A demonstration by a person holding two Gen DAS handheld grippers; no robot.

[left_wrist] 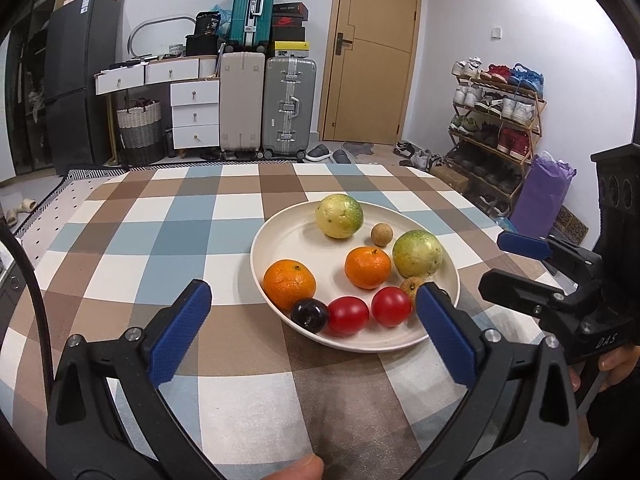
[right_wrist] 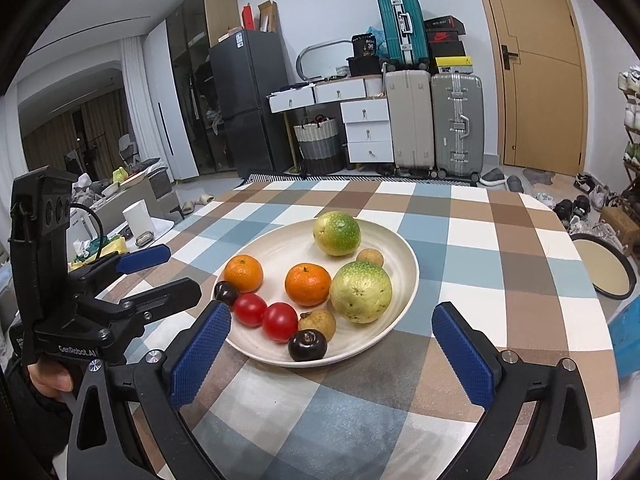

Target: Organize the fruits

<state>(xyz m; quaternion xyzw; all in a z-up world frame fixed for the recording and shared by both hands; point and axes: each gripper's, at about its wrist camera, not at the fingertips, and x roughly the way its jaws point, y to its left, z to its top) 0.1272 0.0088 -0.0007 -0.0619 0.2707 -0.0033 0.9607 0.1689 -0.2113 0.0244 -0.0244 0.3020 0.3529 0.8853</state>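
Observation:
A cream plate (left_wrist: 280,240) (right_wrist: 400,248) stands on the checked tablecloth and holds the fruit: two green-yellow guavas (left_wrist: 339,216) (right_wrist: 361,292), two oranges (left_wrist: 289,284) (right_wrist: 308,284), two red tomatoes (left_wrist: 348,314) (right_wrist: 280,321), dark plums (left_wrist: 309,315) (right_wrist: 307,345) and small brown longans (left_wrist: 381,234) (right_wrist: 317,323). My left gripper (left_wrist: 313,292) (right_wrist: 184,270) is open in front of the plate's near left rim. My right gripper (right_wrist: 331,308) (left_wrist: 492,260) is open at the plate's near right side. Neither has its pads on anything.
The checked table (left_wrist: 160,240) stretches left and behind the plate. A dark-rimmed round tray (right_wrist: 604,268) sits off the table's right edge beside a blue object (right_wrist: 628,332). Suitcases (left_wrist: 288,104), drawers and a shoe rack (left_wrist: 496,120) stand far behind.

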